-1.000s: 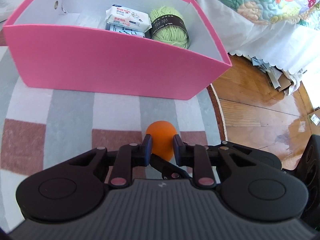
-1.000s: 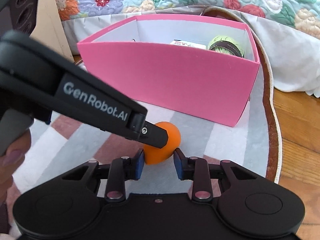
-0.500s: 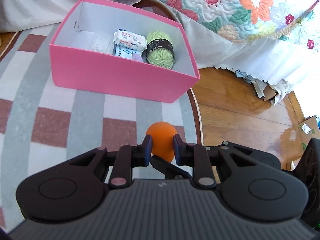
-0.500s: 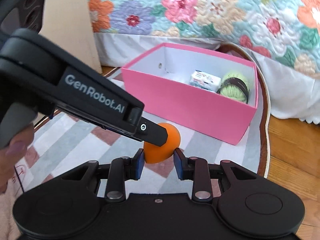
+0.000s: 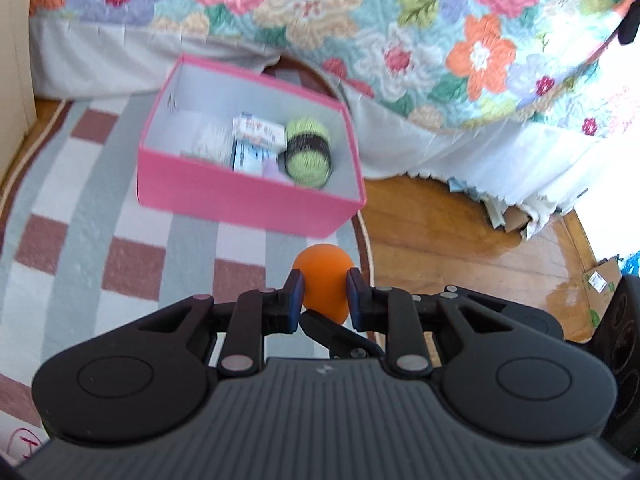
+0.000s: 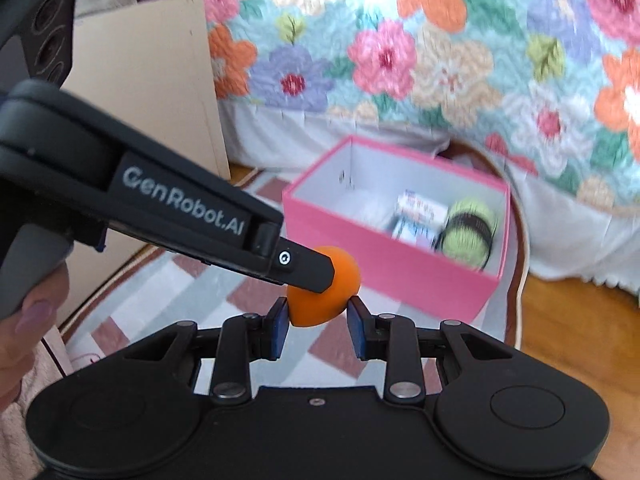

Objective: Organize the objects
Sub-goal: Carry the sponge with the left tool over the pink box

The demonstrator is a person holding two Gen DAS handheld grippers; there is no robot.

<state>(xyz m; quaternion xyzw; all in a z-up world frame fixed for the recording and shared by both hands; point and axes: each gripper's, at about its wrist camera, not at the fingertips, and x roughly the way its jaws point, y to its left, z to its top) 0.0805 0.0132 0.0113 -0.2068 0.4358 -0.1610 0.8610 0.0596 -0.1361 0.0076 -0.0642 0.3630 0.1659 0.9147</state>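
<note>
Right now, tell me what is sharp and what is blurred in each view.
Left wrist view: the left tongs and orange ball are sharp; the pink box and quilt are motion-smeared. Right wrist view: the right tongs are crisp, the box contents and quilt blurred; fisheye bending at the edges.

At my twelve o'clock, a floral quilt (image 5: 360, 20) overhangs a white bed skirt (image 5: 460, 152). Checked rug (image 5: 100, 240) at nine; wooden floor (image 5: 460, 240) at three.

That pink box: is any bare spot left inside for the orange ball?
Yes. The box's left end, between its left wall and the white packets, looks bare. The right end is crowded: the green yarn sits against the packets. The ball is held in the left gripper.
</note>
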